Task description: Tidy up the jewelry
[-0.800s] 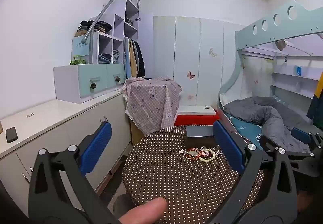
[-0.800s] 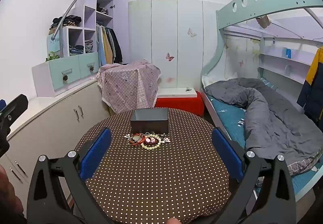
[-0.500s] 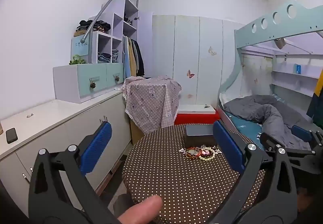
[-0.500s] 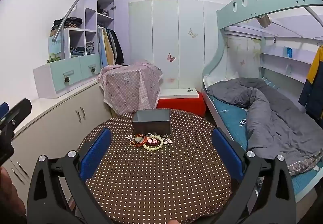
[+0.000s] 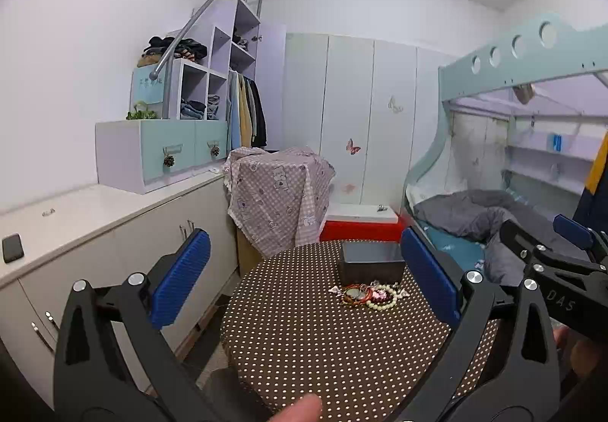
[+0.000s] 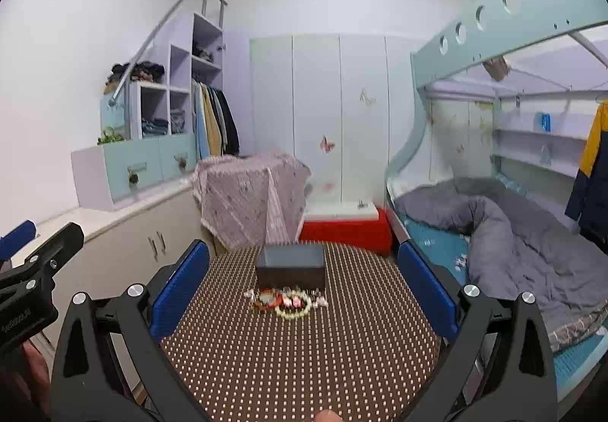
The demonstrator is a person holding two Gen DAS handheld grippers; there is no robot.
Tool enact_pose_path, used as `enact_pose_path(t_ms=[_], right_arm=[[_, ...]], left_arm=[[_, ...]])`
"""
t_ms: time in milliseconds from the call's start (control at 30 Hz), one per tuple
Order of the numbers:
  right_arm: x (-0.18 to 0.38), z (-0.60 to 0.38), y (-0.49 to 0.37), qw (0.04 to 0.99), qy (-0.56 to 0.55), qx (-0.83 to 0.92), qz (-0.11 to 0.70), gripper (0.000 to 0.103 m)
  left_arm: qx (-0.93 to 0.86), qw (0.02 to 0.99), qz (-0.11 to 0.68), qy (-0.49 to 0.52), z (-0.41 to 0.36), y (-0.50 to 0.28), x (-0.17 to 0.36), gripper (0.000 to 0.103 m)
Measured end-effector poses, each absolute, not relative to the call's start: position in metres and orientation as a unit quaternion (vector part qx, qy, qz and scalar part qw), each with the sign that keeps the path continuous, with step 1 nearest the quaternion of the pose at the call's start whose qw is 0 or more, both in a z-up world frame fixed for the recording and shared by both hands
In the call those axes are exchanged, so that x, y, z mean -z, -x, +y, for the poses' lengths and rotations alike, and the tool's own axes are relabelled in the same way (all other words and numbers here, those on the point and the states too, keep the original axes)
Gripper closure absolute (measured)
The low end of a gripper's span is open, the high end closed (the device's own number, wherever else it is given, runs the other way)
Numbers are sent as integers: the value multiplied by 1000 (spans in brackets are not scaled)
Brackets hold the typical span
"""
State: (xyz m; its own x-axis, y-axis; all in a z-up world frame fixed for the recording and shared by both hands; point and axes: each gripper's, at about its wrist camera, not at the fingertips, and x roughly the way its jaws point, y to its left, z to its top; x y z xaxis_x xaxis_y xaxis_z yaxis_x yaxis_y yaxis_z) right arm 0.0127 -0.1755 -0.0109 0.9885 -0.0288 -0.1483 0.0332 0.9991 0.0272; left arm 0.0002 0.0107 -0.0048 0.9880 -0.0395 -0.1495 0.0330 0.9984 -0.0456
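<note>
A pile of jewelry (image 5: pixel 368 295), with red cord bracelets and a pale bead bracelet, lies on a round table with a brown polka-dot cloth (image 5: pixel 304 338). It also shows in the right wrist view (image 6: pixel 285 300). A dark open box (image 5: pixel 371 261) stands just behind it, also in the right wrist view (image 6: pixel 291 265). My left gripper (image 5: pixel 304 279) is open and empty, short of the pile and to its left. My right gripper (image 6: pixel 303 279) is open and empty, facing the pile from above the table's near part.
White cabinets (image 5: pixel 114 232) with a phone (image 5: pixel 12 248) run along the left. A cloth-covered object (image 5: pixel 279 190) and a red-and-white box (image 5: pixel 361 222) stand behind the table. A bunk bed with a grey duvet (image 6: pixel 505 232) is on the right.
Both grippers have moved forward and closer to the table; the jewelry and box look larger. The right view has tilted up slightly. Both stay open.
</note>
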Motion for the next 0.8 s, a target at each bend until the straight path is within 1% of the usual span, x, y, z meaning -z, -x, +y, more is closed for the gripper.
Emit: enact_pose_path(t_ms=[33, 100, 233, 367, 800], right_arm=[[10, -173, -11, 998, -6, 15, 64, 8], [8, -170, -14, 997, 7, 8, 73, 8], [7, -170, -19, 996, -2, 2, 93, 8], [9, -169, -19, 995, -10, -2, 94, 8], [18, -172, -24, 994, -15, -10, 104, 8]], left_arm=[[19, 997, 75, 24, 11, -1, 4, 5], [15, 997, 77, 23, 12, -6, 2, 5], [16, 997, 73, 21, 12, -7, 3, 5], [13, 997, 72, 5, 6, -6, 6, 5], [11, 997, 74, 0, 3, -10, 11, 5]])
